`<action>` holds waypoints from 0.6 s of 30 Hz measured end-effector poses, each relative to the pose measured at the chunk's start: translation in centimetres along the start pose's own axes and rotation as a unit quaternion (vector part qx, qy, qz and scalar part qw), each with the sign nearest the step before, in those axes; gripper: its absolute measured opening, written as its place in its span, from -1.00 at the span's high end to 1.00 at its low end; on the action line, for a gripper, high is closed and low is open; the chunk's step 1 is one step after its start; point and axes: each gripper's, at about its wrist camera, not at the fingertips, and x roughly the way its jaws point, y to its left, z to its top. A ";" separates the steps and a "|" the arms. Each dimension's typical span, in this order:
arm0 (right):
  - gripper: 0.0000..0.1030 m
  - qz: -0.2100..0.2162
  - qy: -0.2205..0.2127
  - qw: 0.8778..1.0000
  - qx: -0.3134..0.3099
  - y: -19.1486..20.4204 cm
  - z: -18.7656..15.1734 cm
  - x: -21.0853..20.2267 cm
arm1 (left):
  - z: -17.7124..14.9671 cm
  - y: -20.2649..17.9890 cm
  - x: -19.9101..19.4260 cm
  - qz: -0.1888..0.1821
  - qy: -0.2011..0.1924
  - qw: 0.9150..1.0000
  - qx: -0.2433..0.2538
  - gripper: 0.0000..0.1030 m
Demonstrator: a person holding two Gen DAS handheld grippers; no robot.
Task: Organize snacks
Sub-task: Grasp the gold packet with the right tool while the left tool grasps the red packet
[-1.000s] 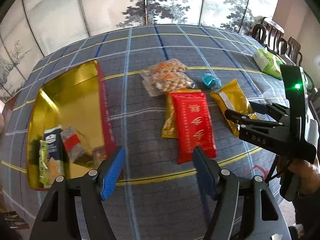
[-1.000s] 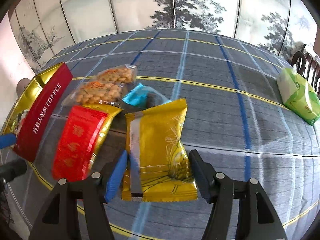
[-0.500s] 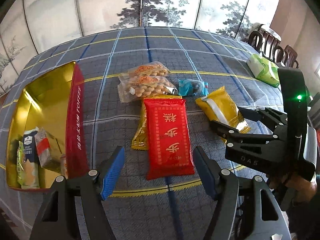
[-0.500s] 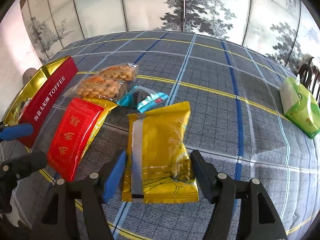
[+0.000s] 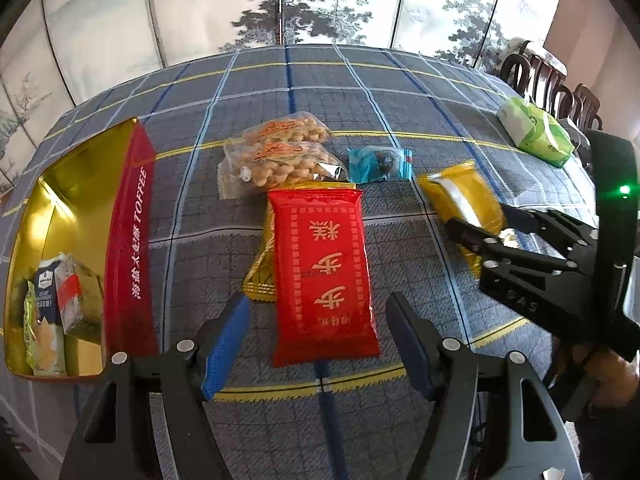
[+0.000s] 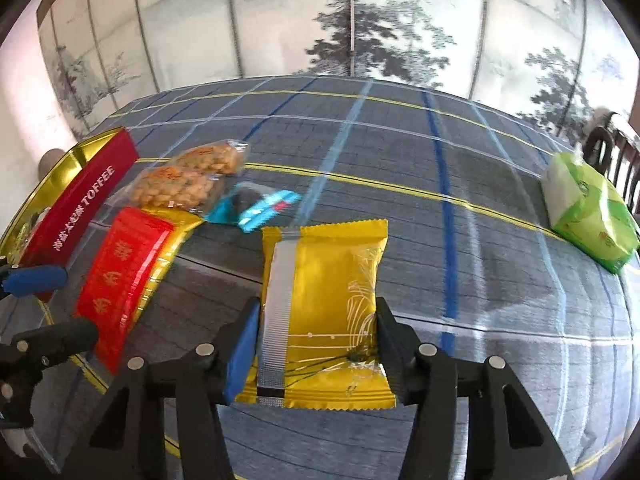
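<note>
1. The right tool (image 6: 316, 344) is closed on the yellow pack (image 6: 324, 312). Its jaws have just been closing, and now both pads press the sides of the pack.
2. The yellow pack lies flat on the table (image 6: 460, 184), with a silver strip down its left side in the right wrist view.
3. The left tool (image 5: 318, 340) is open and holds nothing. Its two blue pads stand apart, one on each side of the near end of the red pack (image 5: 324, 276), not touching it.
4. The red pack lies flat on the table cloth. It rests on top of a gold pack (image 5: 260, 276), which peeks out on its left side.
5. Just past the red pack, toward the far edge of the table, are two clear bags of nuts (image 5: 280, 156), one partly over the other.
6. A small blue candy (image 5: 380, 164) lies just beside the nut bags, between them and the yellow pack.
7. A gold tin (image 5: 72, 184) with a red side sits near the left edge of the table. The red side says TOFFEE.
8. A few small packs (image 5: 56, 308) are already inside the tin, at its near end.
9. A green pack (image 6: 588, 208) lies well apart from the rest, near the right edge of the table.
10. A hand (image 5: 608, 372) holds the right tool.
</note>
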 end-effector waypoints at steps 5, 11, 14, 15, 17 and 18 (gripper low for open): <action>-0.06 -0.028 -0.002 0.999 0.032 -2.7 -0.5 -0.4 | 0.3 -0.6 0.7 0.013 -0.003 1.000 0.004 -0.28; -0.06 -0.037 -0.004 0.998 0.058 -4.8 -0.7 -0.6 | 0.6 -0.7 1.7 0.026 0.007 1.000 0.001 -0.28; -0.06 -0.041 -0.003 0.998 0.055 -4.6 -0.6 -0.4 | 0.7 -0.9 2.1 0.028 0.010 1.000 0.002 -0.25; -0.06 -0.041 -0.003 0.998 0.056 -4.6 -0.6 -0.4 | 0.7 -0.9 2.2 0.027 0.010 1.000 0.002 -0.25; -0.06 -0.040 -0.003 0.998 0.056 -4.6 -0.6 -0.3 | 0.8 -1.0 2.5 0.031 0.010 0.999 0.004 -0.20; -0.07 -0.039 -0.003 0.998 0.057 -4.6 -0.6 -0.4 | 0.8 -0.9 2.6 0.032 0.011 0.999 0.004 -0.15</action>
